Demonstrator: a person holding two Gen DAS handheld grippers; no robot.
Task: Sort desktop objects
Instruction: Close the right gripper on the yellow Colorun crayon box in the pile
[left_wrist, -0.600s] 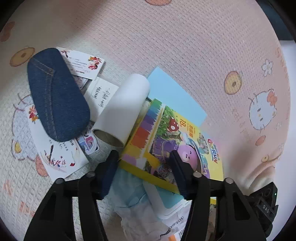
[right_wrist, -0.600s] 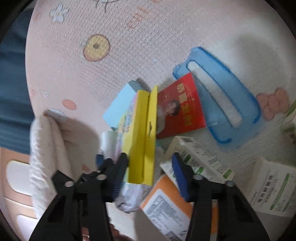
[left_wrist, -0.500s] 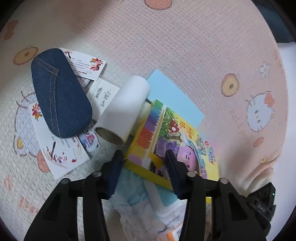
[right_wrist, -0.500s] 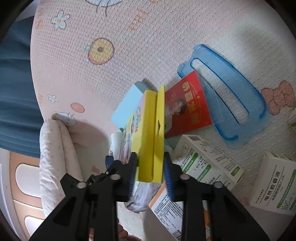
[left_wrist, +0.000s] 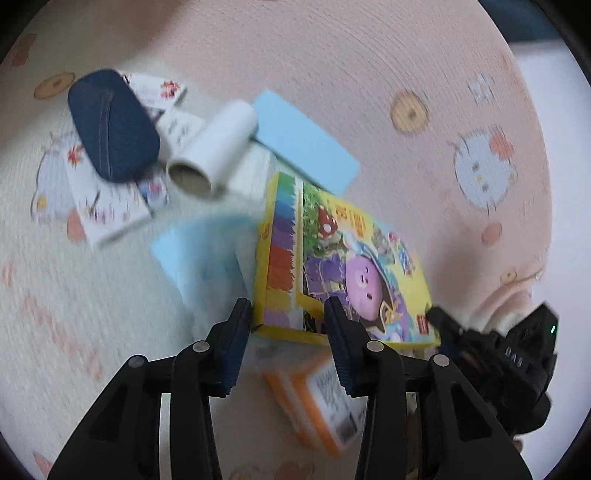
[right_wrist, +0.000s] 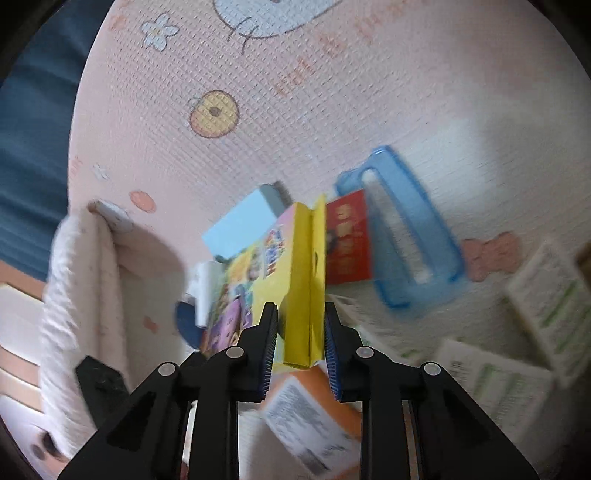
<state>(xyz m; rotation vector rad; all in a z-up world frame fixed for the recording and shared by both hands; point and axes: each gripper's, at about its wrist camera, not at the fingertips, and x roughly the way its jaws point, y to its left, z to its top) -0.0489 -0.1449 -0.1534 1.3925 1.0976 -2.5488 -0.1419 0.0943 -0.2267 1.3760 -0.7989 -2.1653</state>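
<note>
Right wrist view: right claw (right_wrist: 297, 339) clenched on yellow crayon box (right_wrist: 306, 288), edge-on, lifted above the worktop (right_wrist: 295, 110). Left claw (left_wrist: 286, 332) clamps the box's near corner. Advice: keep both grips level, clear the orange carton (left_wrist: 321, 402).

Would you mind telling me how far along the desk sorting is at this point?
Nothing looks sorted yet. In hand: both the left hand-held gripper and right hand-held gripper clamp the yellow crayon box. Left: the denim pouch, paper roll, blue tray, red card and medicine boxes lie scattered.
</note>
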